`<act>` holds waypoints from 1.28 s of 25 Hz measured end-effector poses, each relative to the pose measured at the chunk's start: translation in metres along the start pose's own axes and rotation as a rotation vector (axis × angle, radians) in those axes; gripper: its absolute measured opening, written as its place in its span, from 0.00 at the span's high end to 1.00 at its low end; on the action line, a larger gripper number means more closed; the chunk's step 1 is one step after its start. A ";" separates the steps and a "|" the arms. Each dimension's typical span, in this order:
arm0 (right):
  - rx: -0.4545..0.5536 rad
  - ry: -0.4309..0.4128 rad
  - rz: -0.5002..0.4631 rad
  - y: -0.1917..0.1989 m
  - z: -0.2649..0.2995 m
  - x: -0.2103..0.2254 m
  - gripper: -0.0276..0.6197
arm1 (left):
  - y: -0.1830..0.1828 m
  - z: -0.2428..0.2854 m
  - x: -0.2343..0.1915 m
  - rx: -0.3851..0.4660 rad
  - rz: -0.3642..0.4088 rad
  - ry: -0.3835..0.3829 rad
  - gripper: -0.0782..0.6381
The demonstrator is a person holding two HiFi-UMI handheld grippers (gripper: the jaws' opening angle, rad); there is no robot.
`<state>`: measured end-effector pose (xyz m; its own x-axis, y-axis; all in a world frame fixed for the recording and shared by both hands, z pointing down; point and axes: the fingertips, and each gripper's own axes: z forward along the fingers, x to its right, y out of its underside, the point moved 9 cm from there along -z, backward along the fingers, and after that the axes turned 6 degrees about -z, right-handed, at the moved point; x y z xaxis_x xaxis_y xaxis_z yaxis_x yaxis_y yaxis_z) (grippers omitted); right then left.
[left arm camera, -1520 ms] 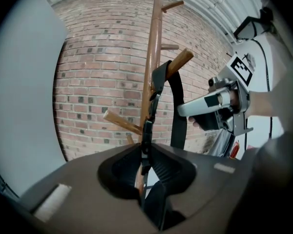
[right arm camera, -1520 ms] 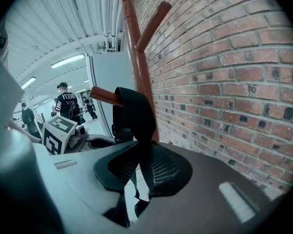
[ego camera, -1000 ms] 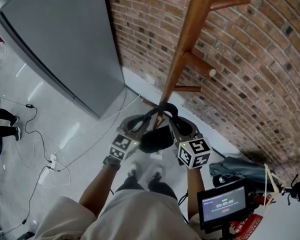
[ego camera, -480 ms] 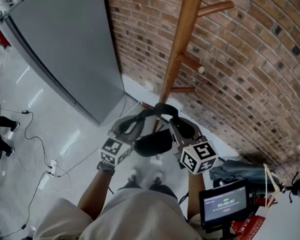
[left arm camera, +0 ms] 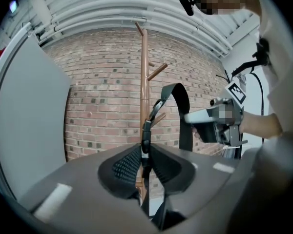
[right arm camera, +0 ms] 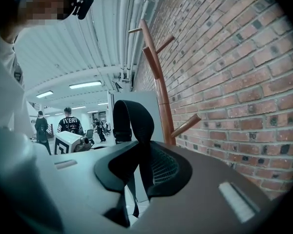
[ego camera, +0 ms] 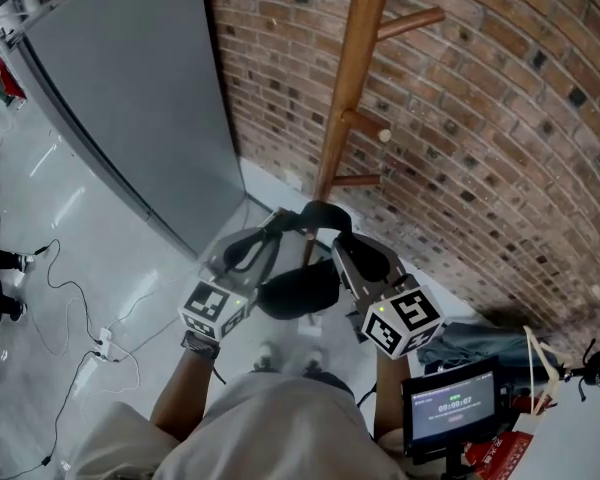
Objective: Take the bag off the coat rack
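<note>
A black bag hangs off the rack between my two grippers, in front of the wooden coat rack. Its black strap loops from one gripper to the other. My left gripper is shut on one end of the strap, which runs up between the ribbed pads. My right gripper is shut on the other end of the strap, which arches above the jaws. The rack's pole and pegs stand bare behind the strap. The pole rises along the brick wall.
A brick wall backs the rack. A tall grey cabinet stands to the left. Cables lie on the pale floor. A small screen and a grey-blue cloth sit low right. People stand far off.
Both grippers, with the bag hanging between them, have drawn back from the rack pole toward the person and spread slightly apart. Both grips on the strap are unchanged.
</note>
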<state>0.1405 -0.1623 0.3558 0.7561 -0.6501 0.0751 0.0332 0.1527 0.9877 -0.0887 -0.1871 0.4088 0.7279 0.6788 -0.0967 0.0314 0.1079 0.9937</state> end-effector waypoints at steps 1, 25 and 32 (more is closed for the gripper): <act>0.012 -0.003 -0.006 -0.004 -0.002 -0.001 0.87 | -0.004 -0.001 0.001 0.009 0.006 0.001 0.81; 0.111 -0.016 -0.086 -0.054 -0.033 -0.010 0.87 | -0.063 -0.023 0.016 0.159 0.065 0.027 0.81; 0.108 -0.011 -0.086 -0.054 -0.036 -0.010 0.88 | -0.067 -0.026 0.020 0.171 0.067 0.032 0.81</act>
<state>0.1548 -0.1371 0.2963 0.7464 -0.6654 -0.0100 0.0269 0.0151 0.9995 -0.0940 -0.1622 0.3387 0.7104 0.7032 -0.0287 0.1015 -0.0621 0.9929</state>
